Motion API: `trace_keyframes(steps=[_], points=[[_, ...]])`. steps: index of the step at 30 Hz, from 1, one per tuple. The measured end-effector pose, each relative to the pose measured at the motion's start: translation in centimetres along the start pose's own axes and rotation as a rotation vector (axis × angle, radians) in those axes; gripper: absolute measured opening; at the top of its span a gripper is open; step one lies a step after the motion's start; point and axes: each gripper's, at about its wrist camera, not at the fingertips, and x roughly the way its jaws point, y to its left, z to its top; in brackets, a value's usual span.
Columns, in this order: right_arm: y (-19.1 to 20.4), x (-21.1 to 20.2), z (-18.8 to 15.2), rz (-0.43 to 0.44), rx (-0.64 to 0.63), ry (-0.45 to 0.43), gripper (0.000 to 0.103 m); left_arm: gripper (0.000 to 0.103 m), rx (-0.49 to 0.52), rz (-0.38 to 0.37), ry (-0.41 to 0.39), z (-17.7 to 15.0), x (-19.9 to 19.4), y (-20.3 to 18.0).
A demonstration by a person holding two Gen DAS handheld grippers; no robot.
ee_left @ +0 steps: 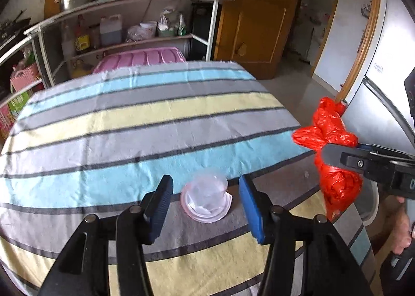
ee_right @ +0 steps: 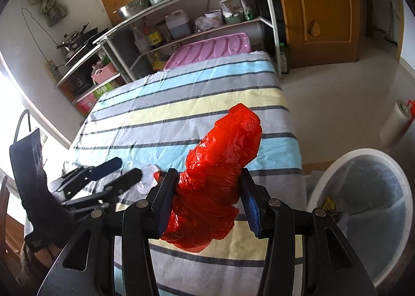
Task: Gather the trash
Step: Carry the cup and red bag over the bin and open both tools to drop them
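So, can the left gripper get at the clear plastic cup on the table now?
Probably yes. The left gripper stands open with the clear plastic cup lying between its fingers, nothing in between; the right gripper is off to the side.

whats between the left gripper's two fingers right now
A clear plastic cup lying on the striped tablecloth sits in the gap of the left gripper. The pads stand clear of it on both sides, shown best in the left wrist view.

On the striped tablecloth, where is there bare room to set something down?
The far and middle stripes of the tablecloth are bare. It is crowded only at the near edge: plastic cup between the open left hand-held gripper, red bag in the right hand-held gripper.
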Motion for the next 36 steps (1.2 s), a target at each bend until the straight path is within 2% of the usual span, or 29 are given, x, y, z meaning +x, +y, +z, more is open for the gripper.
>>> trace_keyframes(steps=[6,7,8,10,17,25,36], points=[[0.7,1.0,-0.3,-0.003,-0.023,0.03,0.048,0.054,-0.003,-0.009,0.028,-0.3,1.4,-0.3],[0.7,1.1,-0.3,-0.003,-0.022,0.03,0.048,0.049,-0.002,-0.012,0.024,-0.3,1.4,-0.3],[0.7,1.1,-0.3,-0.003,-0.022,0.031,0.048,0.041,0.0,-0.012,0.026,-0.3,1.5,-0.3],[0.6,1.1,-0.3,-0.002,-0.021,0.031,0.048,0.034,0.003,-0.011,0.035,-0.3,1.7,-0.3],[0.7,1.1,-0.4,0.001,-0.018,0.032,0.048,0.034,0.004,-0.007,0.016,-0.2,1.0,-0.3],[0.8,0.4,-1.0,-0.012,-0.024,0.027,0.048,0.034,0.026,-0.039,-0.021,0.7,-1.3,-1.2],[-2.0,-3.8,-2.1,-0.061,0.018,-0.023,0.048,0.034,0.125,-0.113,-0.047,1.9,-2.7,-6.5]])
